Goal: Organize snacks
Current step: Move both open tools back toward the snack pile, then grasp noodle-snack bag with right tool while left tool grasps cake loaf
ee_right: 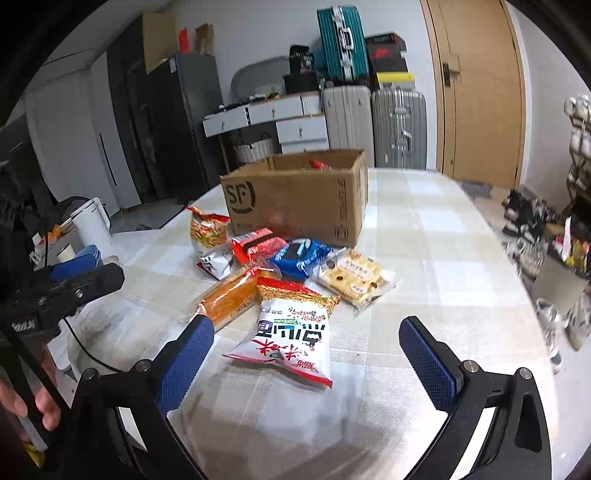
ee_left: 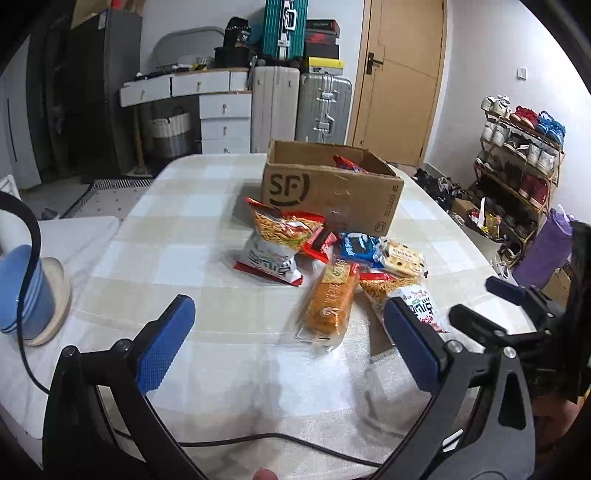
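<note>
The snack packets [ee_right: 280,280] are lying heaped on the bench [ee_right: 443,258] just before the cardboard box [ee_right: 295,199], likely their destination. The right gripper [ee_right: 306,350] is hovering spread around the nearest noodle bag [ee_right: 291,339]; the left gripper [ee_left: 288,339] is waiting, spread and empty.

Behind the desk [ee_left: 177,236] stand a teal suitcase [ee_left: 286,27], two pale suitcases [ee_left: 275,107], a wooden door [ee_left: 402,74], white drawers [ee_left: 225,122] and a shoe rack [ee_left: 517,155].
</note>
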